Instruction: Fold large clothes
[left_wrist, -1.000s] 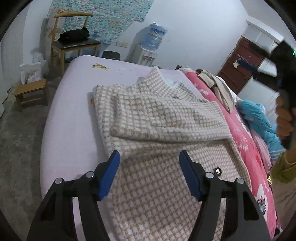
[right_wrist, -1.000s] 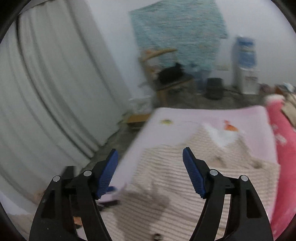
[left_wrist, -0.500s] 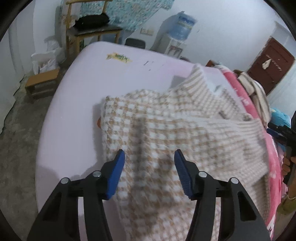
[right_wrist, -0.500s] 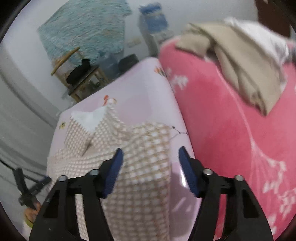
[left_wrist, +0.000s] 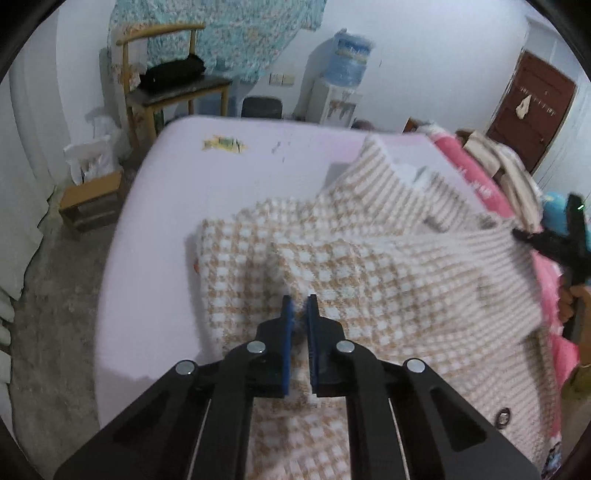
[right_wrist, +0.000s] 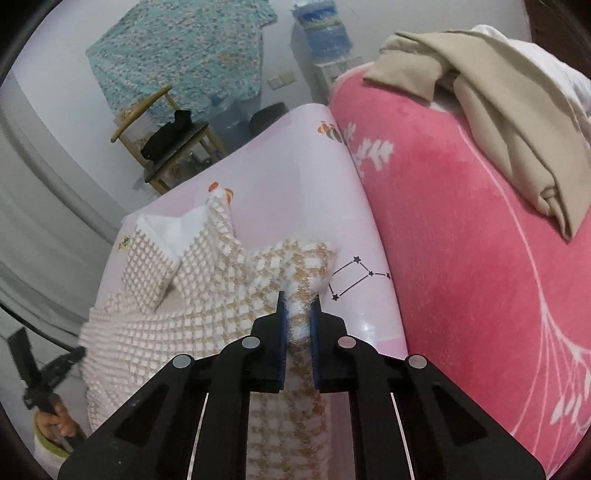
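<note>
A large beige-and-white checked garment (left_wrist: 369, 266) lies partly folded on a pale pink bed (left_wrist: 192, 192). My left gripper (left_wrist: 300, 310) is shut on a fold of the garment near its left edge, with cloth pinched between the blue pads. In the right wrist view the same checked garment (right_wrist: 207, 302) spreads to the left, and my right gripper (right_wrist: 298, 306) is shut on its fuzzy right edge. The right gripper (left_wrist: 532, 236) also shows at the far right of the left wrist view, at the garment's edge. The left gripper (right_wrist: 74, 356) appears at the lower left of the right wrist view.
A pink fleece blanket (right_wrist: 461, 229) with beige clothes (right_wrist: 491, 92) heaped on it borders the bed's right side. Beyond the bed stand a wooden chair (left_wrist: 166, 85) with a black item, a water dispenser (left_wrist: 343, 88), a small stool (left_wrist: 92, 199) and a brown door (left_wrist: 532, 110).
Both grippers went from wide open to shut on the garment. The left came forward and low onto the cloth; the right swung down to the garment's edge by the pink blanket.
</note>
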